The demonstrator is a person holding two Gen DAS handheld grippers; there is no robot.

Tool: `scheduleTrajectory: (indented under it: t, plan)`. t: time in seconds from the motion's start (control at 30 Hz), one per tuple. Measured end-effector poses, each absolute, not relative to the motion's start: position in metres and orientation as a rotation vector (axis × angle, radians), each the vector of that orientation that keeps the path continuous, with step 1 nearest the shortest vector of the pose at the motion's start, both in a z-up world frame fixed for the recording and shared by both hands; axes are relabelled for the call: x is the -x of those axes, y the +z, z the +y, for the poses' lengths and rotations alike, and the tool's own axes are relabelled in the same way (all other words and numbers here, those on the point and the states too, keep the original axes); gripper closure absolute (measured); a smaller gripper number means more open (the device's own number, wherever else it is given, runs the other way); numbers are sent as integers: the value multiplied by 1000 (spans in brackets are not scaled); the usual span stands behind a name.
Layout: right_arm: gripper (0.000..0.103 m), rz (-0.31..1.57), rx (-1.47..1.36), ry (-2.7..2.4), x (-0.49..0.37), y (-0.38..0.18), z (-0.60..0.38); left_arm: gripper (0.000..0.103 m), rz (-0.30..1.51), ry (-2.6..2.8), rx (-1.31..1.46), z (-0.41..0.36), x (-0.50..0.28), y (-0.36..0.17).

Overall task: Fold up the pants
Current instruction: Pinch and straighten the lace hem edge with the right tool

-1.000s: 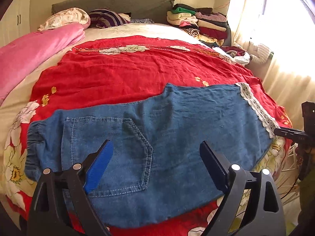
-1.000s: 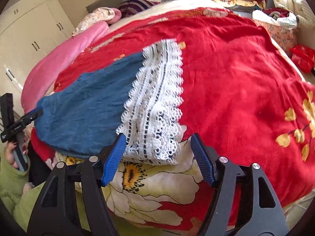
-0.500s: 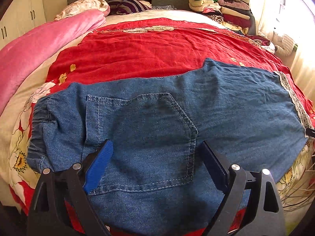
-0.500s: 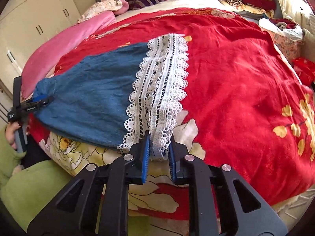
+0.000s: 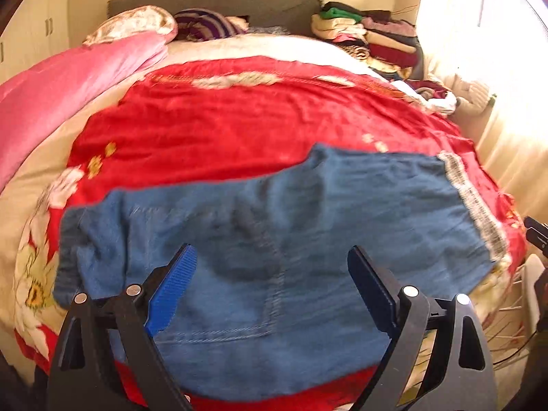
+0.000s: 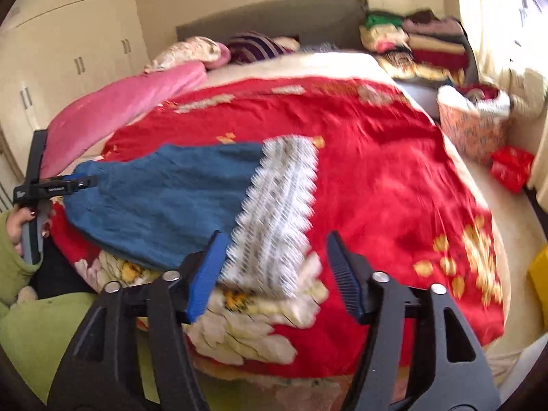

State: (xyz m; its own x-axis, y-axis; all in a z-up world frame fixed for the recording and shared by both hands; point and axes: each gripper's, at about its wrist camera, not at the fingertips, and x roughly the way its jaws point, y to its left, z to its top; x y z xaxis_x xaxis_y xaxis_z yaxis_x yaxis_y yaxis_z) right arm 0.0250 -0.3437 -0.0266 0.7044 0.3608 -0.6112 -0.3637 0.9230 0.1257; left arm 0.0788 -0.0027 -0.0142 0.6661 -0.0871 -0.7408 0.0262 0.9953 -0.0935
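Note:
Blue denim pants (image 5: 308,226) lie flat across the red bedspread (image 5: 239,126), waist at the left, back pocket (image 5: 236,274) up, white lace hem (image 5: 476,205) at the right. My left gripper (image 5: 272,253) hovers open above the pocket, holding nothing. In the right wrist view the lace hem (image 6: 277,212) lies on the bed just beyond my right gripper (image 6: 275,239). Its jaws are opening and the pads are clear of the lace. The left gripper (image 6: 51,185) shows at the far left by the waist, held by a hand in a green sleeve (image 6: 13,260).
A pink quilt (image 5: 61,85) lies along the bed's left side, pillows (image 5: 137,24) at the grey headboard. Folded clothes (image 5: 370,41) are stacked at the far right corner. A patterned box (image 6: 476,126) and a red bag (image 6: 510,167) sit beside the bed. Cupboards (image 6: 68,54) stand at left.
The right gripper, open a second ago, shut on the lace hem, then let go and rose back from it. The left gripper dipped close to the pocket and drew back, staying open.

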Motion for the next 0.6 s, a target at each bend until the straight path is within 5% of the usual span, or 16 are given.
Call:
scheduleTrajectory:
  t: [0.1,0.6]
  plan:
    - [38,633,38,484,-31,-17,-310,5,807,-95,52,-22,-89,-1]
    - [27,865,215,454,-77,-92,-243,5,901,-194,-47,-83,-155,-34]
